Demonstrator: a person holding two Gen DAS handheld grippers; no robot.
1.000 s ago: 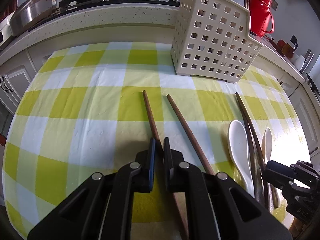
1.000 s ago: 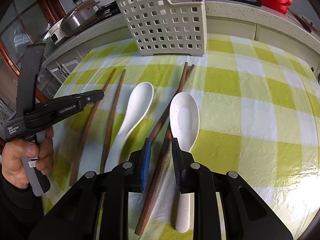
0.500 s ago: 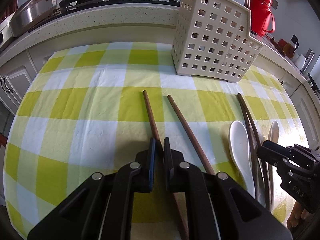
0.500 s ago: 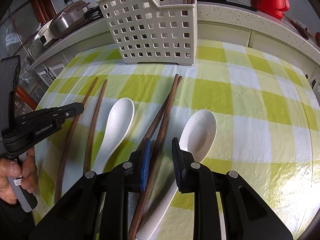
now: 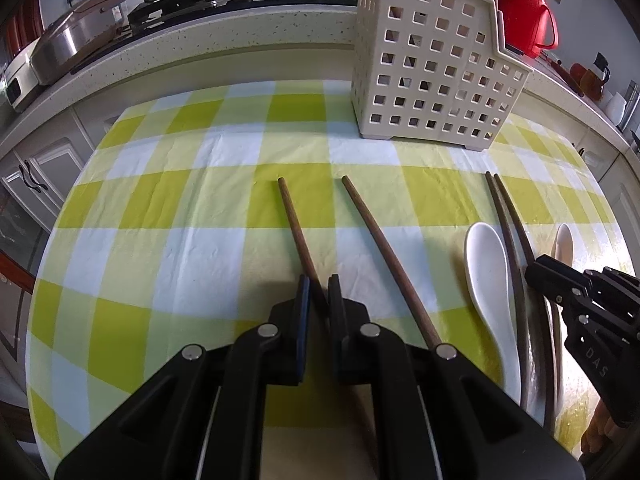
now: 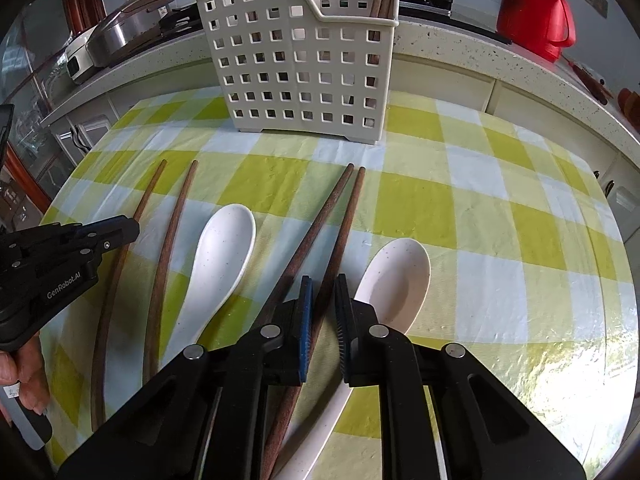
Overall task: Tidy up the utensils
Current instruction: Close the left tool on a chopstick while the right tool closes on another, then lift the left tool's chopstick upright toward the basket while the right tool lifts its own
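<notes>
A cream perforated utensil basket point(image 5: 436, 60) point(image 6: 300, 60) stands at the back of the checked tablecloth, with chopsticks in it. My left gripper point(image 5: 318, 280) has its jaws narrowly apart over a brown chopstick point(image 5: 294, 224); a second chopstick point(image 5: 380, 248) lies just right of it. My right gripper point(image 6: 323, 280) has its jaws slightly apart over one chopstick point(image 6: 344, 232) of a crossed pair; the other point(image 6: 316, 224) lies beside it. One white spoon point(image 6: 224, 256) lies left of that pair and another point(image 6: 396, 276) right. Whether either gripper grips its chopstick is unclear.
A red thermos point(image 5: 524, 12) point(image 6: 536, 12) stands on the counter behind the table. A metal cooker point(image 5: 72, 36) point(image 6: 120, 28) sits at the counter's left. Cabinet doors run below the counter, close behind the table's far edge point(image 5: 180, 96).
My right gripper has moved forward along the crossed chopsticks toward the basket. My left gripper has stayed in place over its chopstick.
</notes>
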